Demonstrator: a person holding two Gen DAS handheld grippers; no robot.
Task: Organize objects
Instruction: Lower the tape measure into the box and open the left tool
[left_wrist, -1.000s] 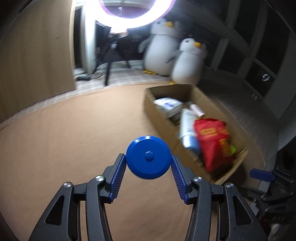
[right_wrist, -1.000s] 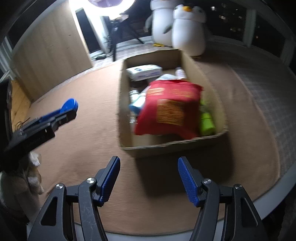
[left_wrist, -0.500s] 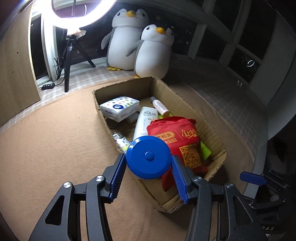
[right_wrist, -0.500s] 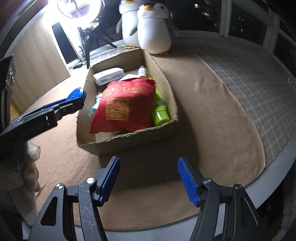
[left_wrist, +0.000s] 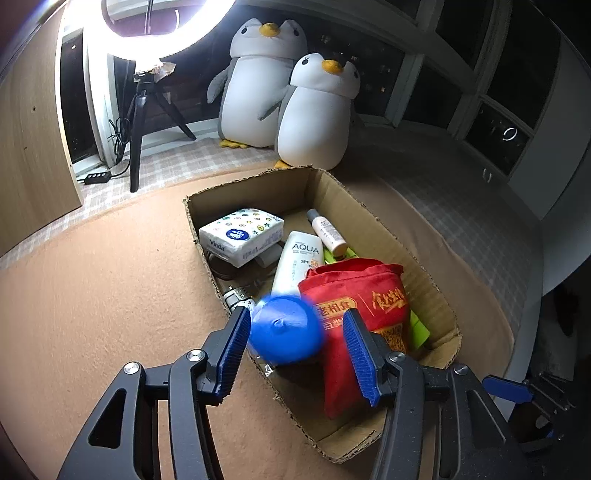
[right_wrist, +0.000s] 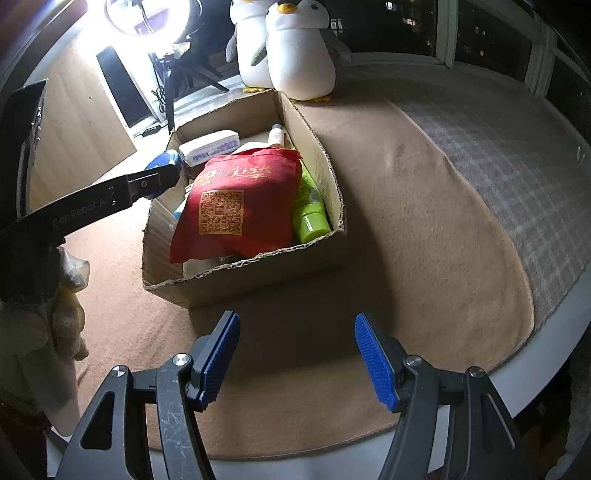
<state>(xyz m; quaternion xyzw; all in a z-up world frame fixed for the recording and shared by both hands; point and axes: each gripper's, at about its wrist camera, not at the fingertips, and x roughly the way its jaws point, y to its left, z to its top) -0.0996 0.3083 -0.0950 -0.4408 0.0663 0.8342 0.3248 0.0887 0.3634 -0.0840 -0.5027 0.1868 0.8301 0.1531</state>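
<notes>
My left gripper (left_wrist: 295, 347) hangs over the near left part of the cardboard box (left_wrist: 369, 218), its jaws open. The round blue disc (left_wrist: 286, 328) is blurred between the fingers, tilted, with a gap to the right finger (left_wrist: 360, 360); it looks loose. The box holds a red pouch (left_wrist: 364, 314), a white AQUA tube (left_wrist: 301, 262), a tissue pack (left_wrist: 242, 234) and a small bottle (left_wrist: 327, 232). My right gripper (right_wrist: 297, 360) is open and empty, before the box's near wall (right_wrist: 255, 273). The left gripper's arm (right_wrist: 96, 203) reaches over the box in the right wrist view.
Two plush penguins (left_wrist: 295, 99) stand behind the box. A ring light on a tripod (left_wrist: 147, 85) stands at the back left. A green bottle (right_wrist: 312, 218) lies beside the red pouch (right_wrist: 240, 206). The brown mat (right_wrist: 424, 221) ends at the table's edge on the right.
My left gripper moved over the box and its jaws opened; the blue disc, held firmly before, now tilts and blurs between the fingers. The right gripper drew slightly nearer the box.
</notes>
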